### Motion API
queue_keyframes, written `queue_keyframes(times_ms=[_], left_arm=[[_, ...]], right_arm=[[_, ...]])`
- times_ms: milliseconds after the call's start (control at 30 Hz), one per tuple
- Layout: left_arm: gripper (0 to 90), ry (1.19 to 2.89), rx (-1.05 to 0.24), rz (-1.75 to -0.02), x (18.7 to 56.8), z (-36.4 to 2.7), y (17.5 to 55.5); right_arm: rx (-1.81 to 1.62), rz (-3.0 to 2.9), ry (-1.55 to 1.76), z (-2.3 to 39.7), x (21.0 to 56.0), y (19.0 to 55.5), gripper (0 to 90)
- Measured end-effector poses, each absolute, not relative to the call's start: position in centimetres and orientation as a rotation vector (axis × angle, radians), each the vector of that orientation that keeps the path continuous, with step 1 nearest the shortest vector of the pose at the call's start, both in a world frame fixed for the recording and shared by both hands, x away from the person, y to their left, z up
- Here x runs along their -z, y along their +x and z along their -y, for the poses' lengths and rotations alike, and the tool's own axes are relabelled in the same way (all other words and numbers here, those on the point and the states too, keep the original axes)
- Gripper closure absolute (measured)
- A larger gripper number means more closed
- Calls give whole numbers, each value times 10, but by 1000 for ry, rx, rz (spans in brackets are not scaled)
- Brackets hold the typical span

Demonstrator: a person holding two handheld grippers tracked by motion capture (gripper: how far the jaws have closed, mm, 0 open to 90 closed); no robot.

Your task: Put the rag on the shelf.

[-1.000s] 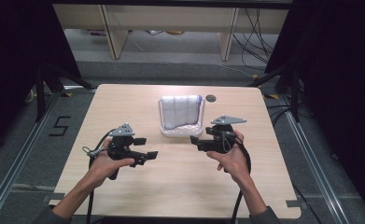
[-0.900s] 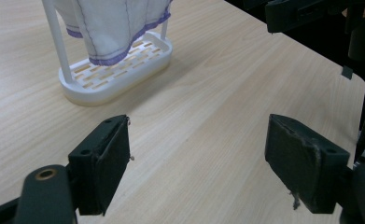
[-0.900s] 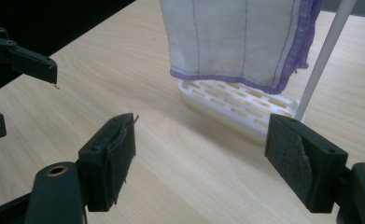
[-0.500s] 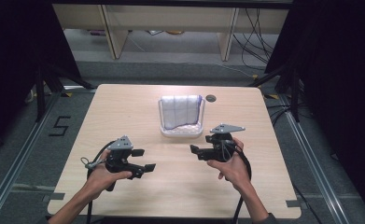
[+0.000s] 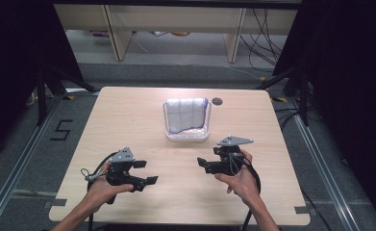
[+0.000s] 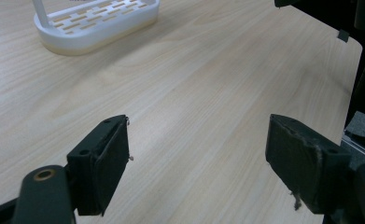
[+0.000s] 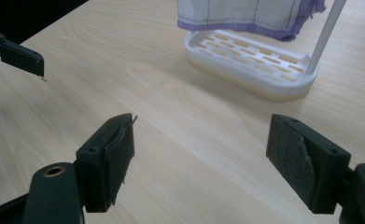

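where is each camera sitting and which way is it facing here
High view: fixed above the person's side, looking forward and down on the table; both forearms, the left tool and the right tool show.
Left gripper view: rides the left tool, looking along its open jaws across bare wood toward the white rack.
Right gripper view: rides the right tool, facing the rack and its hanging cloth; the left tool's jaw tip shows at the left edge.
Shared: all three see the rack.
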State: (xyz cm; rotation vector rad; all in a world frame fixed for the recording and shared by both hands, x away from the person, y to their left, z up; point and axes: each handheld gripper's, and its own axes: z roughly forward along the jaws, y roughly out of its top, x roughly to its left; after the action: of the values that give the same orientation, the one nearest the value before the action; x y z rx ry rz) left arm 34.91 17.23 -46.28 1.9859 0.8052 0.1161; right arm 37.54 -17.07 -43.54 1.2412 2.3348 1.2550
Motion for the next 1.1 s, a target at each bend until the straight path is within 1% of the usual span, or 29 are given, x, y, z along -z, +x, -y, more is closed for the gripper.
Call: queue_keyframes(times_ms=[267, 300, 367, 667, 833, 867, 1100], left_arm=[[211, 2012, -124, -802, 470, -180, 339], [211, 1994, -133, -802, 473, -181, 338], [211, 2010, -154, -796, 474, -184, 334], [211, 2002, -143, -811, 481, -191, 325], [209, 2011, -139, -811, 488, -191, 314], [209, 2016, -134, -814, 489, -191, 312], [198, 2034, -160, -802, 496, -188, 299]], right_arm=[[-1258, -2350, 1238, 173, 443, 365, 243], [-1262, -2354, 1262, 172, 444, 364, 243], [-1260, -2352, 1253, 173, 446, 359, 242], [-1259, -2370, 1220, 174, 455, 343, 235], [-1261, -2385, 1194, 175, 463, 328, 204], [-1258, -2390, 1232, 174, 463, 324, 200], [-1207, -2409, 1214, 183, 472, 314, 173]])
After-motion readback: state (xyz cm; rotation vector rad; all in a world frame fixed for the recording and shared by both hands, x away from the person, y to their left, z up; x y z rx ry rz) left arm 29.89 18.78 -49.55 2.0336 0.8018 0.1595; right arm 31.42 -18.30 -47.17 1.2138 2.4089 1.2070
